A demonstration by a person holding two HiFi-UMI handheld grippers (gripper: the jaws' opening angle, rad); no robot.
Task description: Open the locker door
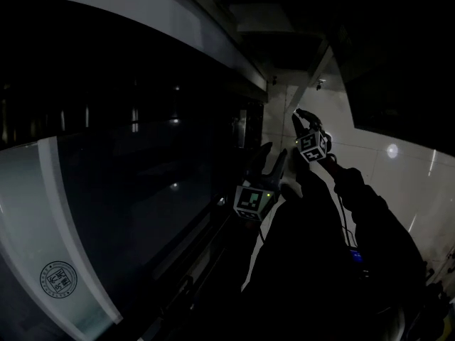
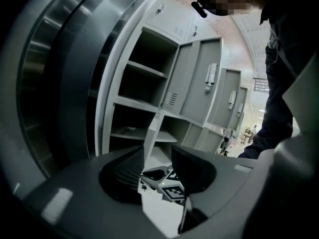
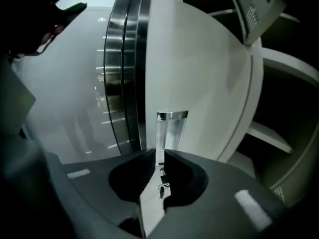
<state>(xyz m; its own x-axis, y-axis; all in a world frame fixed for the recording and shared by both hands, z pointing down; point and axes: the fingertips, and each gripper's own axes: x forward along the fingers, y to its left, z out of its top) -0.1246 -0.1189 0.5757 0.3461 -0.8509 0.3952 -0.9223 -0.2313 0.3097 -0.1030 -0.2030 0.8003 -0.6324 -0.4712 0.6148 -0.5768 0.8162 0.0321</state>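
The pale grey locker door (image 3: 199,73) fills the right gripper view, with a chrome vertical handle (image 3: 169,126) on it. My right gripper (image 3: 159,156) is shut on the lower end of that handle, its jaws close together. In the dark head view the right gripper (image 1: 302,117) is raised toward the lockers, and my left gripper (image 1: 276,152) sits below and to its left. The left gripper (image 2: 158,156) is open with nothing in it. Between its jaws I see only the right gripper's marker cube (image 2: 172,188).
An open locker with shelves (image 2: 144,83) stands beside several doors with handles (image 2: 212,78). A shiny steel column (image 3: 122,83) borders the door on the left. Open compartments (image 3: 269,133) lie to the right. A dark glass panel with a round seal (image 1: 58,278) fills the head view's left.
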